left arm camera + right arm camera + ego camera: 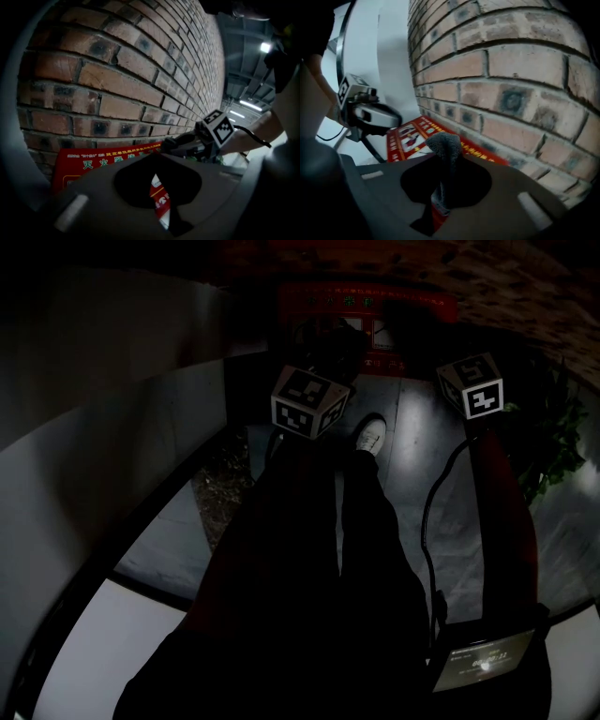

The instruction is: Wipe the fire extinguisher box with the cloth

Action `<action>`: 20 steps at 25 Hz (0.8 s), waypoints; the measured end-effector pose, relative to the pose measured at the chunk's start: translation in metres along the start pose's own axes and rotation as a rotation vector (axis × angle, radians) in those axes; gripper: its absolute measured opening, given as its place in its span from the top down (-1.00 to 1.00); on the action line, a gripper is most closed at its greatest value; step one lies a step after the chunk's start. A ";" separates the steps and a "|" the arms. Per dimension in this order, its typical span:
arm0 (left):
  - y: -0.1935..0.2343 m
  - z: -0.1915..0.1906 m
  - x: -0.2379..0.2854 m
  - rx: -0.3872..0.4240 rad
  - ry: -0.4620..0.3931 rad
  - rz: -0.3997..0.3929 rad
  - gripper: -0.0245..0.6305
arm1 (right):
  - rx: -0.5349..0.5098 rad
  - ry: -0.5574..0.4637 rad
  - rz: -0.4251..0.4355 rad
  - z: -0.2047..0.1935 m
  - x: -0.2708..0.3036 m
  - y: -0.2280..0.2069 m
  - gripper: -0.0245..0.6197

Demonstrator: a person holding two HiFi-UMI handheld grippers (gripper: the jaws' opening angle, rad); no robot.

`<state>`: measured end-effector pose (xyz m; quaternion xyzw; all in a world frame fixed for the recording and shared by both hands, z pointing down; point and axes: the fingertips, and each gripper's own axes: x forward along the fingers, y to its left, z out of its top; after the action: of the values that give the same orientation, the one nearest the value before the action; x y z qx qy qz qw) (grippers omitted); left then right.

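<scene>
The red fire extinguisher box [366, 307] stands low against a brick wall, its printed front [101, 161] close ahead of both grippers. My right gripper [443, 180] is shut on a grey cloth [446, 152], which bunches up above the jaws just short of the box [412, 138]. My left gripper [156, 183] is held before the box with its jaws almost together, a thin slit between them and nothing in it. The marker cubes of the left [309, 401] and right [472, 383] grippers show in the dim head view. Each gripper view shows the other gripper alongside it.
The brick wall [140, 70] rises behind the box. A white column [389, 61] stands left of it. The person's dark trouser legs and a white shoe [372, 435] are just below the grippers. A green plant [562, 442] grows at the right. A cable [433, 512] hangs from the right gripper.
</scene>
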<state>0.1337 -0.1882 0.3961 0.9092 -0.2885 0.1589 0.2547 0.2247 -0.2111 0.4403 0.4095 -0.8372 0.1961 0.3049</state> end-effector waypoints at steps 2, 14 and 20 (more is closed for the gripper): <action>0.000 0.005 0.004 0.008 -0.003 -0.002 0.94 | -0.022 0.005 -0.055 0.009 0.006 -0.029 0.81; -0.001 0.008 0.016 0.009 0.006 -0.011 0.94 | 0.022 0.069 -0.087 -0.026 -0.001 -0.048 0.82; -0.003 0.002 0.017 0.005 0.017 -0.020 0.94 | 0.061 0.080 -0.006 -0.062 -0.027 0.006 0.82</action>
<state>0.1485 -0.1950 0.4008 0.9113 -0.2767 0.1649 0.2564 0.2547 -0.1567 0.4674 0.4129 -0.8167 0.2368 0.3262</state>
